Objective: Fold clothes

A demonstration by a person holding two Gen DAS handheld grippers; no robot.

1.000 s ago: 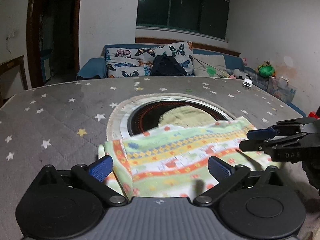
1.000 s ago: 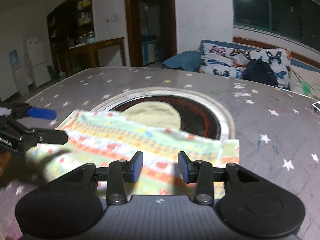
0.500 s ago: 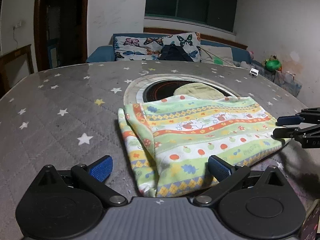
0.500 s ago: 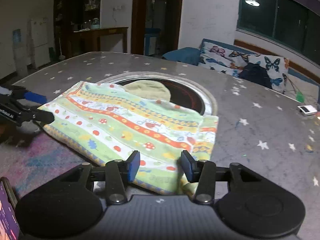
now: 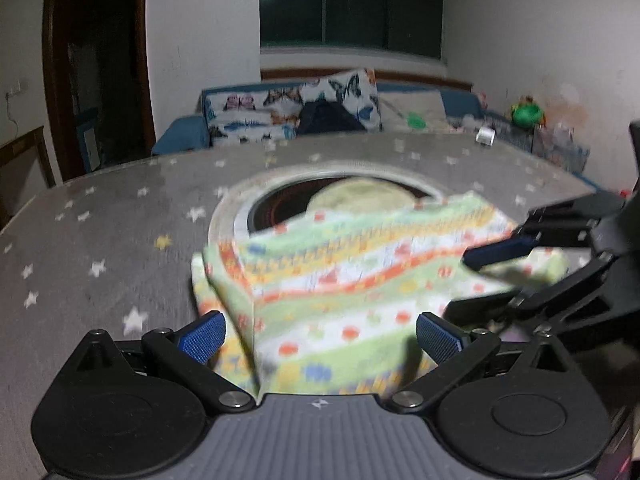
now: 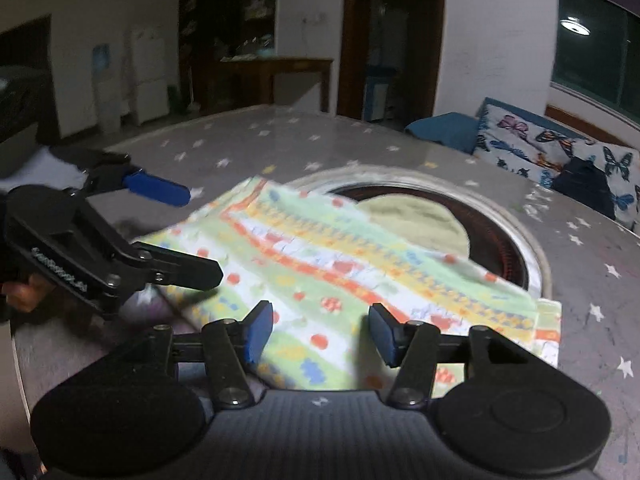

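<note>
Just ahead of the left gripper, whose jaws stand wide and released, lies the folded cloth on the starred table. The right gripper, its jaws just opening, grasps nothing; the cloth lies below its pads. Beyond the cloth a round recess holds a pale cushion. Farther off stands a sofa with butterfly pillows.
</note>
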